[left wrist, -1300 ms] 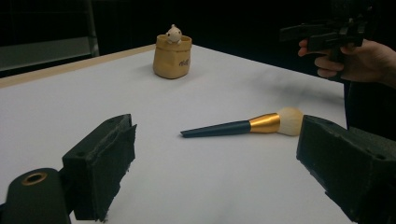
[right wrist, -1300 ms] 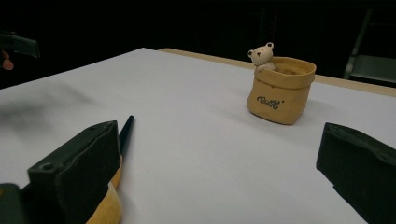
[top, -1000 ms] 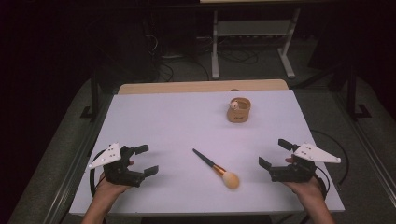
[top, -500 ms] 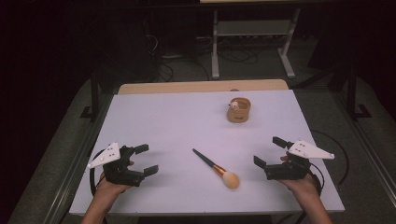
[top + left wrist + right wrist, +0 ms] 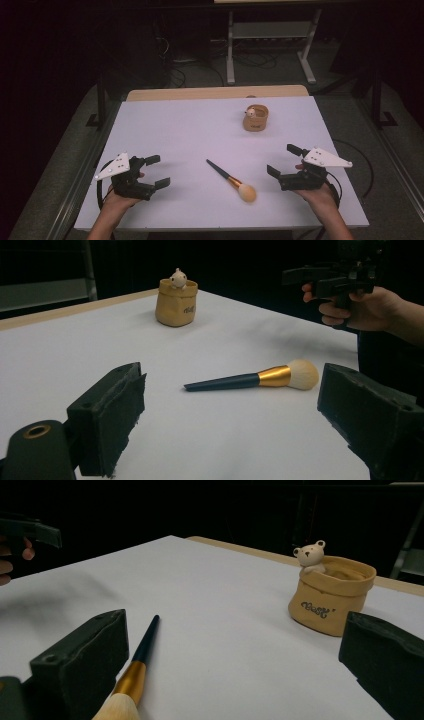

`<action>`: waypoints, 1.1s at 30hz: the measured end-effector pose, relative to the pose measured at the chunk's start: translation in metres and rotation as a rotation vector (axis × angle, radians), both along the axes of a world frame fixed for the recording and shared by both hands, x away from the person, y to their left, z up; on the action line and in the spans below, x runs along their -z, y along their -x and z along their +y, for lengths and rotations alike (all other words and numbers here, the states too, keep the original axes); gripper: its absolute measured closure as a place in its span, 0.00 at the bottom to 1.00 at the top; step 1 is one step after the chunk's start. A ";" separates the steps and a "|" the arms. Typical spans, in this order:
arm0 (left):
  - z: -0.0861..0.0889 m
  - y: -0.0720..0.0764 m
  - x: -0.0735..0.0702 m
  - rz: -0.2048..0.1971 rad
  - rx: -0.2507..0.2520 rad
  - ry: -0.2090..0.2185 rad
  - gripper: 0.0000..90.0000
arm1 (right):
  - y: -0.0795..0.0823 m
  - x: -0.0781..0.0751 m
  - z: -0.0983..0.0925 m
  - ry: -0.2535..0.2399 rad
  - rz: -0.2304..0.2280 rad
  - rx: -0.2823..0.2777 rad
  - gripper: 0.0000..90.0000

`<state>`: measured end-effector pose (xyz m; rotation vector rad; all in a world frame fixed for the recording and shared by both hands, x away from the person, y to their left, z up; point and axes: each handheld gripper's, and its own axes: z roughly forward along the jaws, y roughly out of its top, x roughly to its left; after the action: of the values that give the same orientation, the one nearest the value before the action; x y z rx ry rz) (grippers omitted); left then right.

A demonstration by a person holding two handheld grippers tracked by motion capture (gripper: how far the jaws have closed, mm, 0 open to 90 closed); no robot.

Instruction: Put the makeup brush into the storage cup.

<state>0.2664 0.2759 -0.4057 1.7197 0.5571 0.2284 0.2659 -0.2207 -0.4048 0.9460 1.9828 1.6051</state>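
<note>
Makeup brush (image 5: 231, 179) untouched, lying flat on the surface (image 5: 190, 125).
Left gripper (image 5: 150, 172) and right gripper (image 5: 285, 161) flank it, fingers wide apart, empty; picking up remains, pouch (image 5: 256, 118) well beyond.

Even overhead light falls on the white surface (image 5: 190, 135), bright against a near-black room. Shadows are soft and faint, with a grey smudge in both gripper views. The high view is grainy and slightly soft; the near jaws in the gripper views sit out of focus.
</note>
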 end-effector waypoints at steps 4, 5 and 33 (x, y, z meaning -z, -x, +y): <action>0.000 0.000 0.000 0.000 0.004 0.001 0.12 | -0.002 0.000 0.003 0.004 -0.002 -0.005 0.00; 0.000 0.000 0.000 0.004 0.001 0.003 0.12 | -0.003 0.001 0.004 0.005 0.002 -0.008 0.00; -0.001 0.001 -0.001 0.004 0.020 0.007 0.13 | -0.024 -0.004 0.028 -0.010 -0.016 -0.054 0.00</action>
<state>0.2650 0.2745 -0.4050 1.7182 0.5433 0.2088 0.2895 -0.1931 -0.4010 0.8882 2.0073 1.6477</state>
